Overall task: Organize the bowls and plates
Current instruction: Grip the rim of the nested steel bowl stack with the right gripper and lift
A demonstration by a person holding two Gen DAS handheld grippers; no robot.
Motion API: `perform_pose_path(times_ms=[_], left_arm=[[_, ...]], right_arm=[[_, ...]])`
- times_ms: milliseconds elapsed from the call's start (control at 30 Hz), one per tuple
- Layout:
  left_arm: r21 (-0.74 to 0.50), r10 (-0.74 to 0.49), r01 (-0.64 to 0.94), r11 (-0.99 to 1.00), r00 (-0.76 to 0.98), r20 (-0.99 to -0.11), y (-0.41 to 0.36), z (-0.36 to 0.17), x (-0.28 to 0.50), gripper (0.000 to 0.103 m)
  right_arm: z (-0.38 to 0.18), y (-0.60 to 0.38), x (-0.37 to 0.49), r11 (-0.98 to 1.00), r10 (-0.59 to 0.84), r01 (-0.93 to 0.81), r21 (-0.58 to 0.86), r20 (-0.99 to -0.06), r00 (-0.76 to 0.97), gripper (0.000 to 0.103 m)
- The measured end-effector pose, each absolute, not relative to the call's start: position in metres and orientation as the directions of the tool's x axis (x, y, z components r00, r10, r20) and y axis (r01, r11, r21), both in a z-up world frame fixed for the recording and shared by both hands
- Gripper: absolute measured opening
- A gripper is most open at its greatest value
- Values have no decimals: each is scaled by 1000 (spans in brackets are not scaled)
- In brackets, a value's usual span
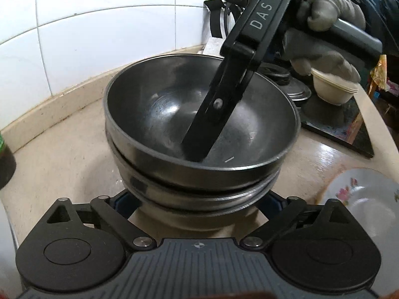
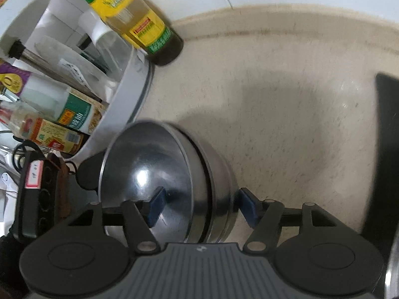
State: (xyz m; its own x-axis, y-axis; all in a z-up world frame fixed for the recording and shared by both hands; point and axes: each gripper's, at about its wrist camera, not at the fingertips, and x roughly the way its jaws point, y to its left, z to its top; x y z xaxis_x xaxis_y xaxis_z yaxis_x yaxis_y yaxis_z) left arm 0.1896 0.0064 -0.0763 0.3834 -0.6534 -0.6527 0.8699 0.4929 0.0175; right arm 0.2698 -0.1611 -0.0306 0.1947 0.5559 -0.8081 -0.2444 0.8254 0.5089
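A stack of steel bowls (image 1: 199, 134) stands on the beige counter. My left gripper (image 1: 197, 200) is open, its blue pads on either side of the stack's base, low and near me. My right gripper (image 2: 202, 205) reaches down from the upper right in the left wrist view (image 1: 199, 149). One finger (image 2: 155, 205) is inside the top bowl (image 2: 149, 174) and the other finger (image 2: 248, 208) is outside the stack's wall. The jaws straddle the bowl walls with a gap on the outer side, so they look open.
A floral white plate (image 1: 364, 194) lies at the right. A cream plastic bowl (image 1: 331, 87) and a dark lid (image 1: 294, 89) sit behind the stack. A white rack (image 2: 124, 94) of sauce bottles and an oil bottle (image 2: 139, 22) stand to the side. White tiled wall behind.
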Motion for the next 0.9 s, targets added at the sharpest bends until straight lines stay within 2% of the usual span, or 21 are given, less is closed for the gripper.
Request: perform_pose_path(times_ms=[400,900], left_arm=[[74,-558,787,613,497,-664,-24,-74,191,103],[180,-407,645,742,648,-644,-48,-11,134,103]], right_arm=[[-38,-167,276,801,599,-198,565,-753,273,70],[24,-160,248,739,670,-363,567,-671,318,70]])
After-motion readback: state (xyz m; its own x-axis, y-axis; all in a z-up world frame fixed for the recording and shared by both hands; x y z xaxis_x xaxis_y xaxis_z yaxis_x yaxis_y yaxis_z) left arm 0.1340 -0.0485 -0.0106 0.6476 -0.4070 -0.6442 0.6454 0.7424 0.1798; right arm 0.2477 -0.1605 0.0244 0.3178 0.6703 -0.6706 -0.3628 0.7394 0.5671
